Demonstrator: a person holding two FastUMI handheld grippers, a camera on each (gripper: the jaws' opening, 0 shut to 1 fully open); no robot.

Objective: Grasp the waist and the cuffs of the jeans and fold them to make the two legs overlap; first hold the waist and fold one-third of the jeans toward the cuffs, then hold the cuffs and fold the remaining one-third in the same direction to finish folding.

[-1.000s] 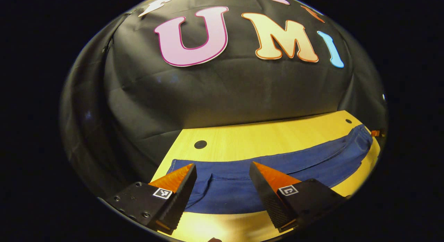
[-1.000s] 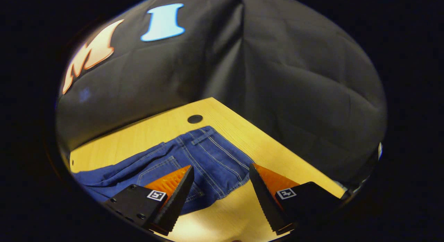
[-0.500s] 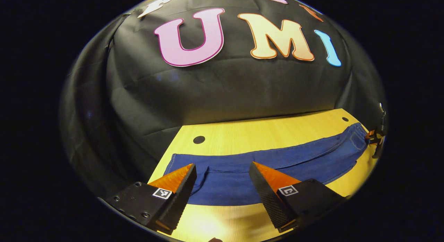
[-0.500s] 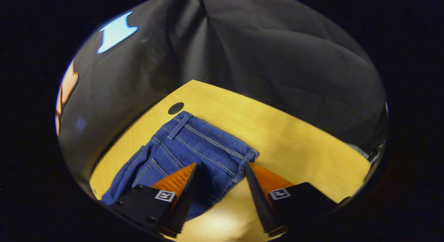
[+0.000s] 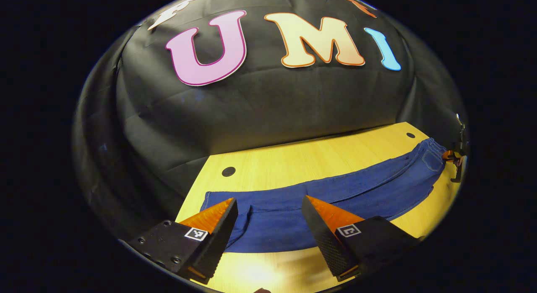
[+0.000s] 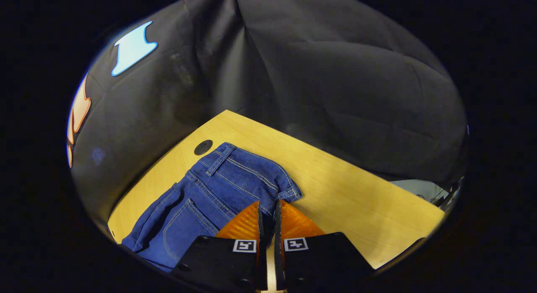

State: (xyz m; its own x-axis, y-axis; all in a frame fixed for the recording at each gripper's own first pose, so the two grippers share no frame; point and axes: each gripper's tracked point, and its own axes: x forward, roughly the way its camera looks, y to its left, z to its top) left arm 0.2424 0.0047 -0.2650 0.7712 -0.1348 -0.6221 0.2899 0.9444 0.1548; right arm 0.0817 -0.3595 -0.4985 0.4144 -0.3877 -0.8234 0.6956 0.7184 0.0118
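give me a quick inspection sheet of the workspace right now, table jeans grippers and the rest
surface: yellow wooden table, with round dark holes near its far corners
job's things: blue jeans lying flat lengthwise, not yet folded; waist at the right gripper's end
clutter: nothing seen
grippers: left gripper open above the cuff end; right gripper closed at the waist edge, grip on the denim not certain
cables: nothing seen
surroundings: black cloth wall behind the table
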